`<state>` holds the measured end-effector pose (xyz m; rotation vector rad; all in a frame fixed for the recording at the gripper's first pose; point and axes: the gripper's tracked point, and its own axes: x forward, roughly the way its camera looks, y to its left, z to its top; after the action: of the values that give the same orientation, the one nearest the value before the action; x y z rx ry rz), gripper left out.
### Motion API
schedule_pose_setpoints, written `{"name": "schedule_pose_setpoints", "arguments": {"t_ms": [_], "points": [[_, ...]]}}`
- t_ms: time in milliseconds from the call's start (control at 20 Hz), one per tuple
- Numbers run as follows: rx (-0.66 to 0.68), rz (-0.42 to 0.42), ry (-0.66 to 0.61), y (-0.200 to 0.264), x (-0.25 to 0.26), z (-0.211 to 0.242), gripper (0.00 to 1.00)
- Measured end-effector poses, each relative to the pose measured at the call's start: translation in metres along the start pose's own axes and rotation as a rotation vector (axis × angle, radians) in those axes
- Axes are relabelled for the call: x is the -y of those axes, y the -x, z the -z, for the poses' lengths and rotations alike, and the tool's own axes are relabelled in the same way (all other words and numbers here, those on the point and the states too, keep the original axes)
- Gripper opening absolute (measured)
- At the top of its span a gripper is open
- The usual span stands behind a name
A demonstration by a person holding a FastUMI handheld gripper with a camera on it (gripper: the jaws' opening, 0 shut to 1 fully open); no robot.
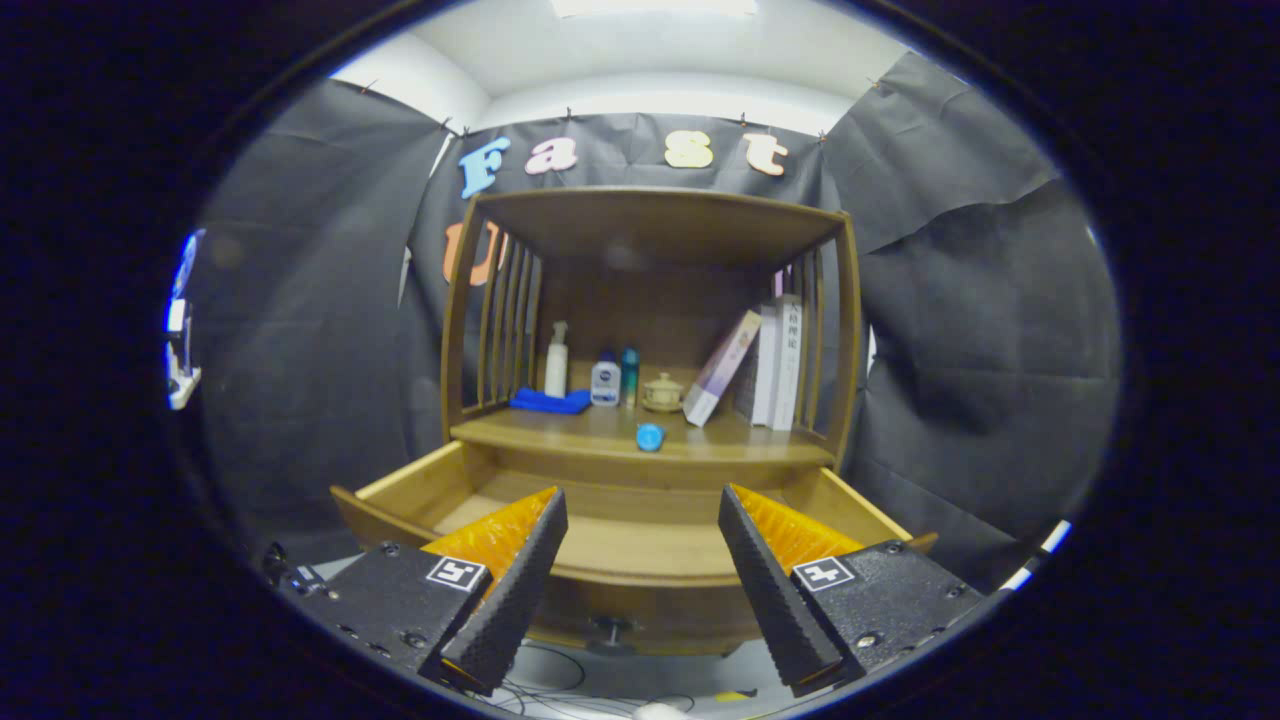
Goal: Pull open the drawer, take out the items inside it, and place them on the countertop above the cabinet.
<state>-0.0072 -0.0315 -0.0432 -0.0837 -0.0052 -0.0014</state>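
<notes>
Overhead, wooden countertop (600,432), fingers (640,520) apart

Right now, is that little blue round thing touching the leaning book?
Apart. The gripper view shows bare countertop between the blue round thing and the leaning book. The gripper hangs open over the drawer.

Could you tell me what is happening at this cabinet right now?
A person is working a handheld gripper at a wooden cabinet. Its fingers are spread open with nothing between them, poised over the drawer, which is pulled out; the part of its floor that shows looks bare. On the countertop beyond the fingers, a small blue item lies near the front edge, with bottles, a blue cloth, a small pot and books behind it.
</notes>
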Motion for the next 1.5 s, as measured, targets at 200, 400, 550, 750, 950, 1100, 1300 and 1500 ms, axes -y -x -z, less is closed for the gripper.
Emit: {"name": "schedule_pose_setpoints", "arguments": {"t_ms": [200, 400, 550, 750, 950, 1100, 1300, 1500], "points": [[-0.093, -0.001, -0.010, 0.004, -0.004, 0.055, 0.97], [-0.151, -0.007, 0.010, -0.003, -0.011, 0.090, 0.97], [-0.177, -0.009, -0.003, -0.013, -0.014, 0.104, 0.97], [-0.192, 0.015, -0.024, -0.025, -0.010, 0.114, 0.97], [-0.194, 0.026, -0.065, -0.031, -0.009, 0.116, 0.97], [-0.179, 0.035, -0.052, -0.034, -0.008, 0.116, 0.97], [-0.177, 0.042, -0.052, -0.033, -0.008, 0.114, 0.97], [-0.187, 0.026, -0.057, -0.040, -0.005, 0.112, 0.97]]}}
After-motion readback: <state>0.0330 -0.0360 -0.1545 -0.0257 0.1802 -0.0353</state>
